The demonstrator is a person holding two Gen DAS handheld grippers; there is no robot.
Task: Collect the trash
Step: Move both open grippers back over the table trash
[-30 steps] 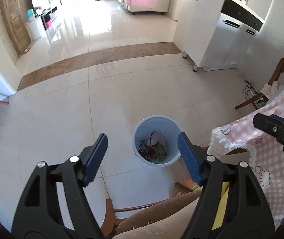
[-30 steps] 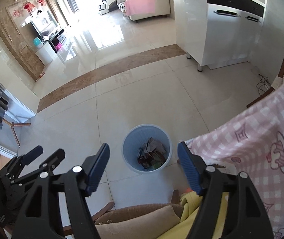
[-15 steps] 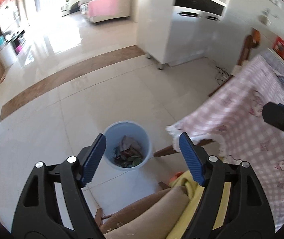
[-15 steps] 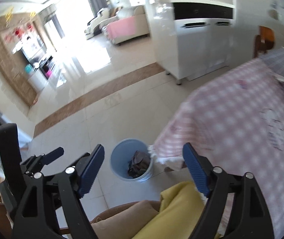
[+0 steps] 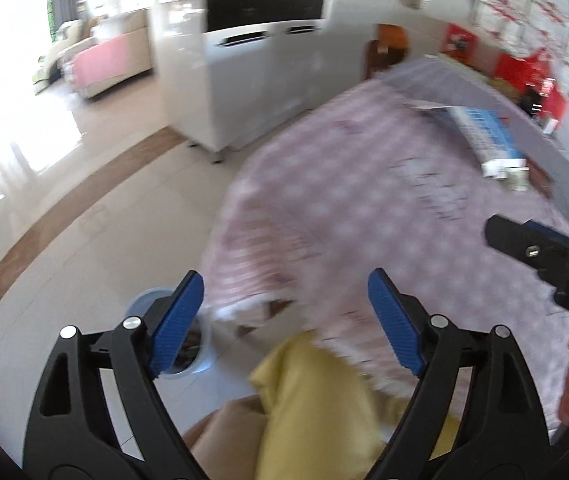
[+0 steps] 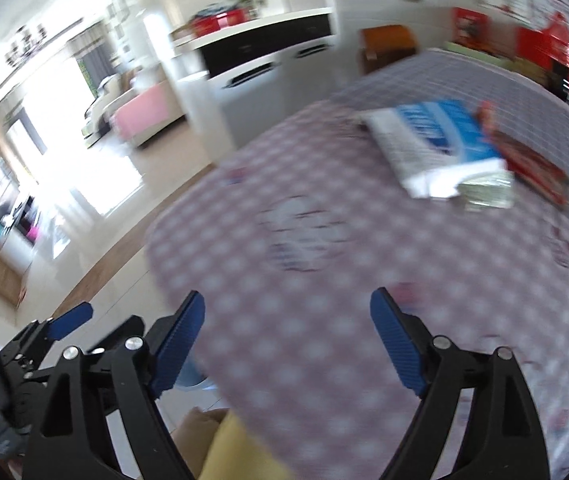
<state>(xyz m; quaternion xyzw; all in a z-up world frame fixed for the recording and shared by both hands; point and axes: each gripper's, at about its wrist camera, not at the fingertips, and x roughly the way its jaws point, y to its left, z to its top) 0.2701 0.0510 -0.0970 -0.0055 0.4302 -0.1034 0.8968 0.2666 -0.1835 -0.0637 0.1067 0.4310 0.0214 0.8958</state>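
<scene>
L claw released, empty | R claw released, empty | trash: blue-white wrapper + foil bit, upper right on bench | bin lower left on floor | you: slow down, line R claw over wrapper edge, pinch flat.

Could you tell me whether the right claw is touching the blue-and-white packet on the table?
Apart. The right wrist view shows the open right claw near the table's edge, with bare checked cloth between it and the packet.
</scene>
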